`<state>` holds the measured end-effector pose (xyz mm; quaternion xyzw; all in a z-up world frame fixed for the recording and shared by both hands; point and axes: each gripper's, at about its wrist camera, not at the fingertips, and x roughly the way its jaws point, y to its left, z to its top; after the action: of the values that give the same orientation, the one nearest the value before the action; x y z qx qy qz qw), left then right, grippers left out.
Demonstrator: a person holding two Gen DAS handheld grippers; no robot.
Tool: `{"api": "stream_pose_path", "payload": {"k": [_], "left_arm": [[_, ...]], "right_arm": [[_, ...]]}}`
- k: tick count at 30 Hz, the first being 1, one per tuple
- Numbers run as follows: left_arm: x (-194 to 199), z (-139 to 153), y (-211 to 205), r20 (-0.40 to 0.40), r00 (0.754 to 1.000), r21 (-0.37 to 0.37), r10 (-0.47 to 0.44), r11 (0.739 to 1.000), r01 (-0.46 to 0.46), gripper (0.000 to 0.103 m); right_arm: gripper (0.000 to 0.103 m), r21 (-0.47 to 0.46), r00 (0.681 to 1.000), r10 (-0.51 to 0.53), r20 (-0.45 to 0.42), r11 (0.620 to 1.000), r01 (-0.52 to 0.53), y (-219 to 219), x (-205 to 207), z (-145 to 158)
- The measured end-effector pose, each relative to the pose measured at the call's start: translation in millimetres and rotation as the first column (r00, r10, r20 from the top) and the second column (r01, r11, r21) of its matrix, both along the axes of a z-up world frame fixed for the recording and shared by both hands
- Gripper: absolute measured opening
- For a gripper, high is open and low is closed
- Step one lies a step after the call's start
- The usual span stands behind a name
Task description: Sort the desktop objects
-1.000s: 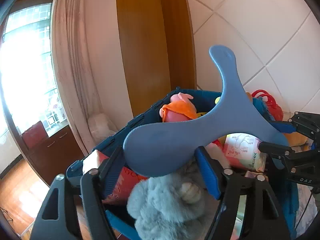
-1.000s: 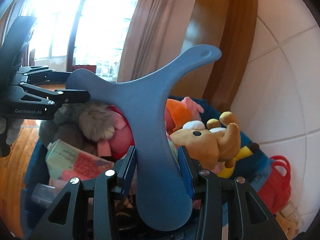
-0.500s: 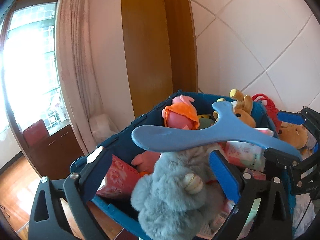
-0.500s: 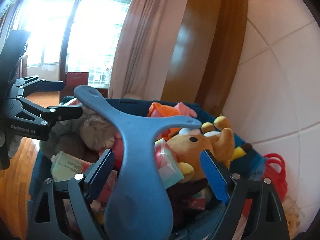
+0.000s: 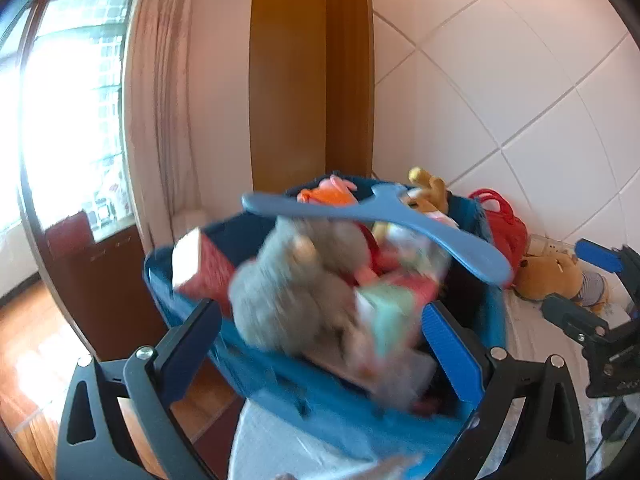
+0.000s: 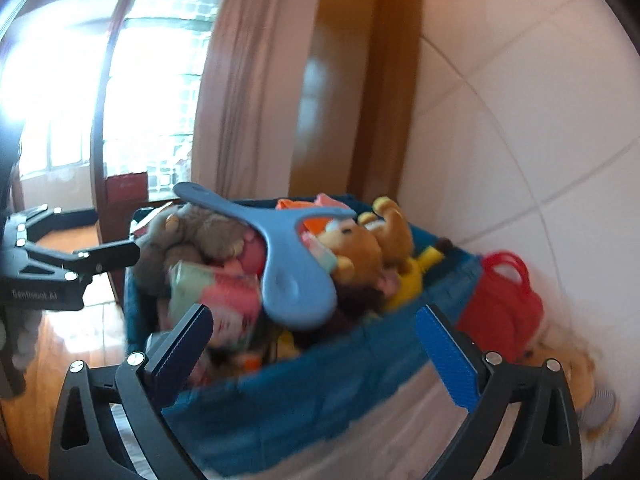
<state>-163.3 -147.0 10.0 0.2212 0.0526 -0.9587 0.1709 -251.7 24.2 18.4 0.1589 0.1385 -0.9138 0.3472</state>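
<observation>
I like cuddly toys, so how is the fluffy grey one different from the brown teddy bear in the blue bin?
The fluffy grey plush toy is grey and shaggy; the brown teddy bear is brown and smoother. The grey one lies at the bin's window end, the bear nearer the tiled wall. Both are soft toys piled in the blue fabric bin, each partly under the blue three-armed plastic piece.

Blurred "GenRobot.AI" lettering on the left tongs [image 6: 114,254], nothing else legible

Pale curtain [image 5: 160,120] hangs beside a bright window [image 5: 68,120] — glare washes out the panes. Brown wooden panel [image 5: 308,72] runs up next to it, meeting a white tiled wall [image 5: 500,80]. Wood floor [image 5: 28,360] below at left — glossy, reflecting light.
</observation>
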Motion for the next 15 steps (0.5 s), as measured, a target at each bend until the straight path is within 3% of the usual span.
{"api": "stream_pose_path", "payload": {"k": [8,15], "left_arm": [[45,-14,66,0.052,0.994,0.047,-0.096,0.995,0.093,0.102],[75,-11,95,0.046,0.976,0.038,-0.211,0.977,0.21,0.102]], "right_arm": [[0.103,-0.022,0.986,-0.139,0.089,0.99,0.142,74,59,-10],[0.103,-0.043,0.959,-0.272,0.08,0.96,0.276,114,114,-4]]}}
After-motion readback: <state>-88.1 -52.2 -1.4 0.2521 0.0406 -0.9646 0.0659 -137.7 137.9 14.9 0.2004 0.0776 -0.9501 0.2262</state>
